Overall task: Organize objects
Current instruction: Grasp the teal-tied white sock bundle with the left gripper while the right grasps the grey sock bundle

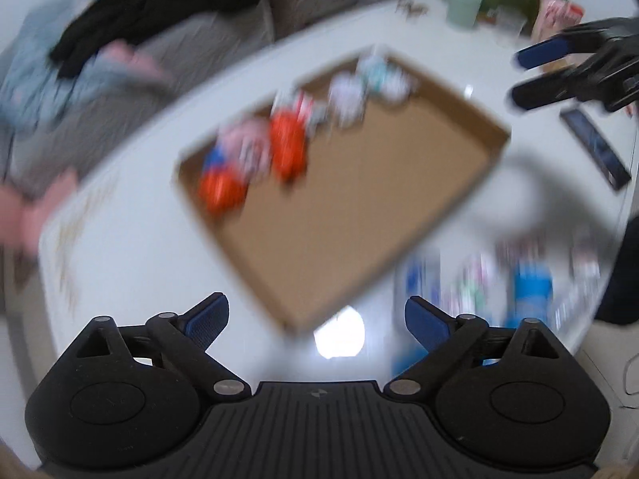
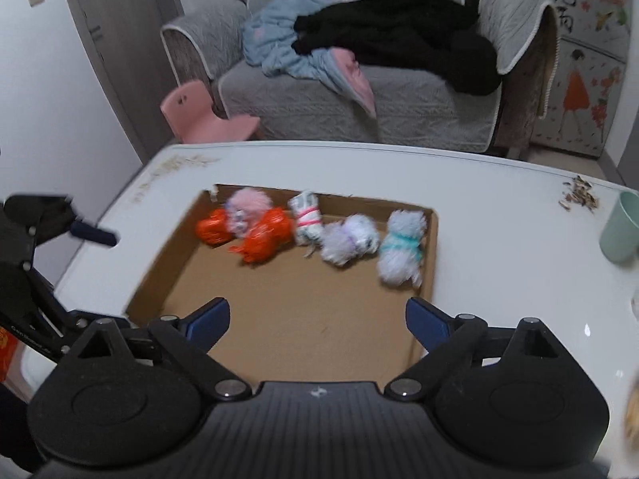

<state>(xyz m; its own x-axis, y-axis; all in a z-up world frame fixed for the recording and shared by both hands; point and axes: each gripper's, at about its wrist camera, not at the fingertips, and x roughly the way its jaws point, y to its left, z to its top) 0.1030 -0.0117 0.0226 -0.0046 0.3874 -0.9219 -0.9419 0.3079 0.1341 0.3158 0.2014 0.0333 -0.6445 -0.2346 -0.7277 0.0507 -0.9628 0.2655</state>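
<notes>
Both grippers, left and right, gape wide and empty; loose packets lie right of the cardboard tray, nearest the left gripper.

Left claw and right claw both gape wide, empty.

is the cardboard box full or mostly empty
Mostly empty: the cardboard box holds only a row of small bundles along its far wall; the remaining floor is bare.

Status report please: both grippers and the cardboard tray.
Left gripper open, empty. Right gripper open, empty. Shallow brown cardboard tray holds small fluffy and orange bundles along its far wall. Nothing in the way.
</notes>
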